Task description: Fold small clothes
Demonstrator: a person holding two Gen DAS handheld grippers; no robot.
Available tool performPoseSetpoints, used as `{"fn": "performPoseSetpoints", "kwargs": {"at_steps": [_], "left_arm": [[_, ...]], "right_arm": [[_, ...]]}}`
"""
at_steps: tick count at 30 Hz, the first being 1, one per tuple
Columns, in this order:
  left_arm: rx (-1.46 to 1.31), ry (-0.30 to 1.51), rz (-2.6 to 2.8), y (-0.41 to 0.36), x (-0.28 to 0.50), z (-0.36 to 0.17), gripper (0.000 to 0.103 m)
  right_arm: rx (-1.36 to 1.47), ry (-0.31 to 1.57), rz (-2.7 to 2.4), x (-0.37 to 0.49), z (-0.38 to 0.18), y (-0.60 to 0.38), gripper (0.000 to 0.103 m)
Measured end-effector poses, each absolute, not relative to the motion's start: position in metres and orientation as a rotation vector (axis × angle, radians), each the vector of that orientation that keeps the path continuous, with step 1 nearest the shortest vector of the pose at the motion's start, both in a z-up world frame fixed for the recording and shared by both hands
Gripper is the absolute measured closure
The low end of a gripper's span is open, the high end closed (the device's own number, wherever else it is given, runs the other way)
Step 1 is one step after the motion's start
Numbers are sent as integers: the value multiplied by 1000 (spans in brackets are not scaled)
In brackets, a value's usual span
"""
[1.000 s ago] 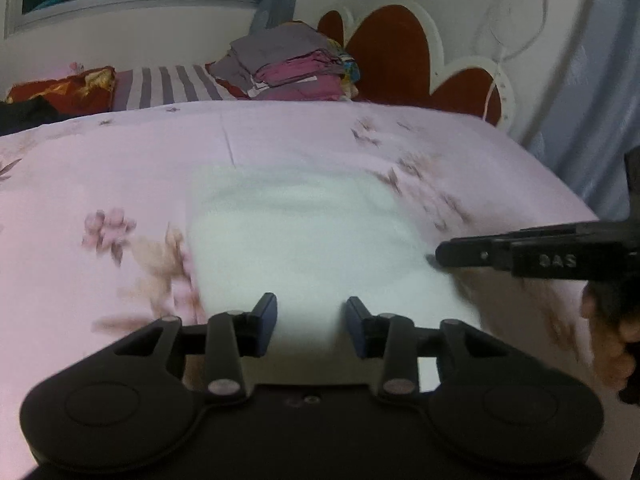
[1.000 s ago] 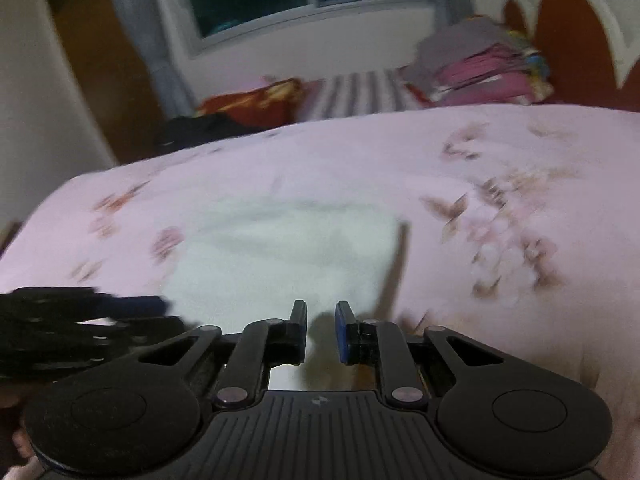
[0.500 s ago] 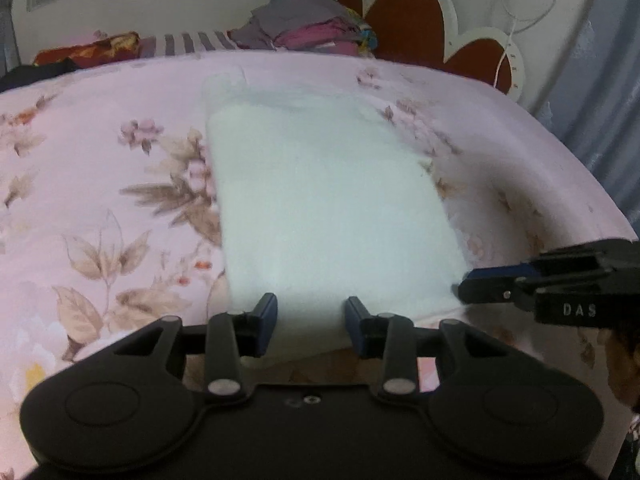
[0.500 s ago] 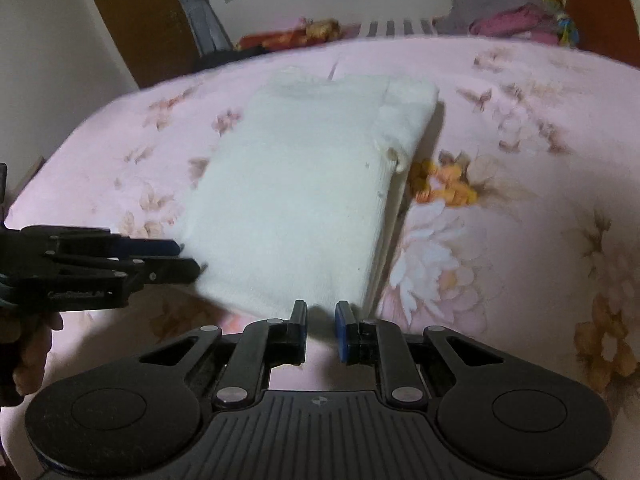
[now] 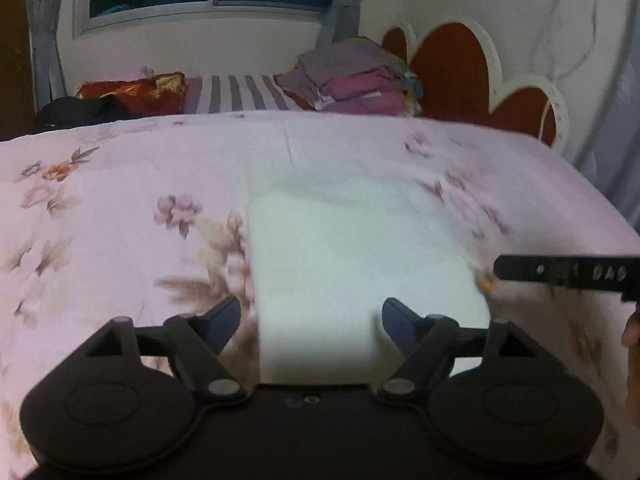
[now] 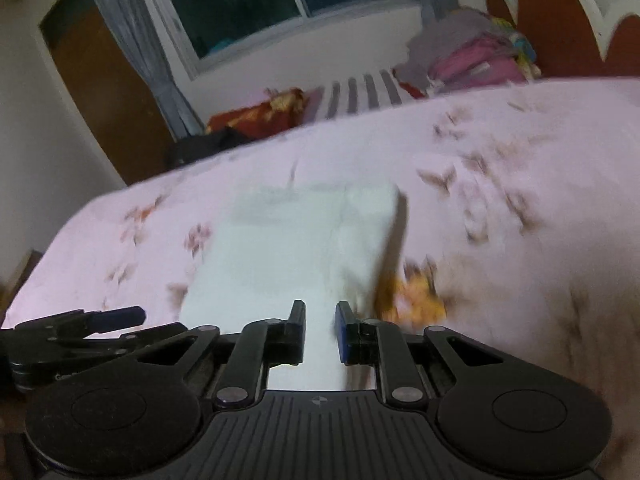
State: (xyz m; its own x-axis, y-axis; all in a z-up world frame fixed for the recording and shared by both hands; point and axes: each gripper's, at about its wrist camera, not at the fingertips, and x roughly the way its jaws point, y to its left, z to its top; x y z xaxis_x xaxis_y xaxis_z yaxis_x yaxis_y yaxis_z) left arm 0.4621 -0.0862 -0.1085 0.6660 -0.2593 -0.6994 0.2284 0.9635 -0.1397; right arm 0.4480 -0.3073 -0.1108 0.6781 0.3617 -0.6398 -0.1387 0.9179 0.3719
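Observation:
A folded white cloth (image 5: 352, 264) (image 6: 288, 248) lies flat as a rectangle on the pink floral bedspread (image 5: 120, 184). My left gripper (image 5: 310, 320) hovers over the cloth's near left part. Its jaws are opening wide, the cloth lies below them, and the pads do not touch it. My right gripper (image 6: 320, 312) is over the cloth's near right part. Its jaws stand a narrow gap apart, white cloth shows through the gap, and nothing looks pinched. Each gripper shows side-on in the other's view: the right gripper (image 5: 498, 268), the left gripper (image 6: 136, 316).
A pile of folded clothes (image 5: 352, 80) (image 6: 472, 56) and a striped pillow (image 5: 232, 94) sit at the bed's far end by the red and white headboard (image 5: 452, 64). A dark bundle (image 5: 80, 114) lies at the far left. A person's hand (image 5: 632, 332) is at the right edge.
The left jaws have spread wide apart. Both views looked steeply down at the cloth half a second ago and have since tilted up towards the window. The cloth stays flat.

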Motion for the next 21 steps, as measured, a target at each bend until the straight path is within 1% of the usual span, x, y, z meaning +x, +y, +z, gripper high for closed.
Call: {"fn": "performPoseSetpoints", "kwargs": {"at_steps": [2, 3, 4, 5, 6, 7, 8, 10, 11, 12, 13, 14, 15, 17, 21], "left_arm": [[-69, 813, -261, -87, 477, -113, 27], [-73, 855, -258, -89, 486, -121, 27], [-59, 945, -262, -93, 497, -136, 27], [-48, 1011, -268, -95, 500, -149, 23], [-43, 1004, -273, -96, 499, -153, 22], [-10, 999, -272, -100, 497, -151, 22], [18, 997, -264, -102, 494, -145, 23], [20, 956, -248, -100, 486, -132, 24], [1, 931, -244, -97, 482, -127, 18], [-20, 919, -234, -94, 482, -125, 15], [-39, 909, -222, -91, 483, -123, 14], [-59, 903, -217, -89, 484, -122, 14], [-71, 906, -207, -90, 488, -121, 14], [-83, 929, -184, -89, 497, -123, 14], [-159, 969, -191, -82, 510, -127, 15]], "right_arm": [[296, 786, 275, 466, -114, -305, 87], [309, 792, 286, 473, -118, -306, 87], [295, 825, 286, 482, -127, -303, 87], [239, 884, 254, 490, -140, -299, 87], [219, 925, 231, 495, -152, -299, 87], [264, 920, 236, 495, -155, -306, 87], [285, 923, 237, 493, -151, -312, 87], [304, 867, 232, 482, -138, -324, 87], [339, 841, 225, 476, -136, -333, 86], [389, 834, 221, 474, -136, -342, 86], [453, 839, 222, 473, -138, -351, 82], [516, 849, 229, 474, -143, -359, 57], [568, 852, 234, 476, -146, -364, 37], [678, 834, 256, 477, -153, -376, 37], [731, 856, 294, 487, -156, -380, 37]]}}
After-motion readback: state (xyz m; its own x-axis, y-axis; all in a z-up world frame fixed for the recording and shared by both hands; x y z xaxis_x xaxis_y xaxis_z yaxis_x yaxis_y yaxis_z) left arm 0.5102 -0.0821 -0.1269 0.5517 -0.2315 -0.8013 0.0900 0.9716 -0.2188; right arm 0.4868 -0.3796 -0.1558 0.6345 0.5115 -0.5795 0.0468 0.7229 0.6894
